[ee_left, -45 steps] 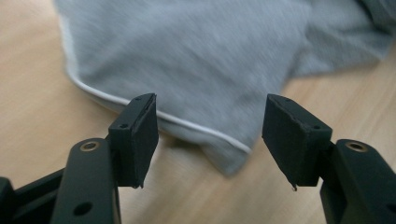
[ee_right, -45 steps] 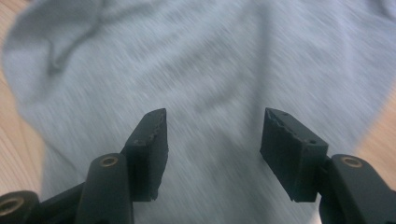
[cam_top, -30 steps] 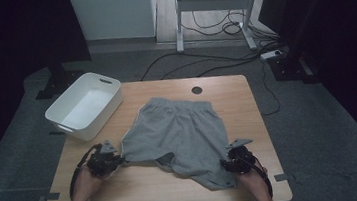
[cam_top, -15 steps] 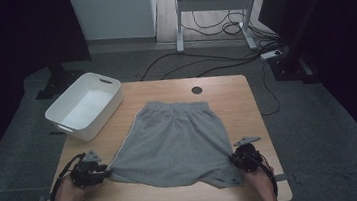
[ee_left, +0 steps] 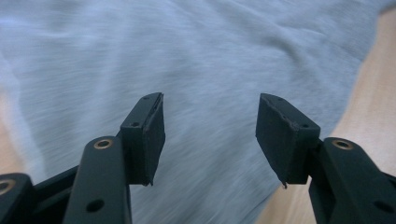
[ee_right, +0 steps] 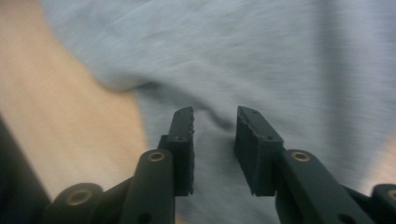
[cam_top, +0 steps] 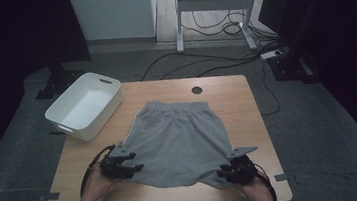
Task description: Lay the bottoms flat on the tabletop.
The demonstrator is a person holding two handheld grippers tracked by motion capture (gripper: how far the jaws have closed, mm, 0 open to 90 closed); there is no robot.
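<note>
Grey shorts (cam_top: 180, 135) lie spread flat on the wooden table (cam_top: 236, 99), waistband at the far side. My left gripper (cam_top: 123, 165) hovers at the near left leg hem. In the left gripper view its jaws (ee_left: 210, 100) have just been opening and stand wide over the shorts (ee_left: 187, 46), gripping nothing. My right gripper (cam_top: 230, 170) is at the near right leg hem. In the right gripper view its jaws (ee_right: 215, 112) have just been opening a little, with a narrow gap over the grey cloth (ee_right: 261, 56), which is not pinched.
A white bin (cam_top: 84, 108), empty, stands at the table's far left corner and overhangs the edge. A round cable hole (cam_top: 196, 90) sits beyond the waistband. Bare wood (ee_right: 56, 93) lies beside each leg hem. Cables and a desk frame are on the floor behind.
The rumpled shorts were pulled out flat. My left gripper swung out left with the hem, let go and came back right onto the left leg. The right gripper barely shifted.
</note>
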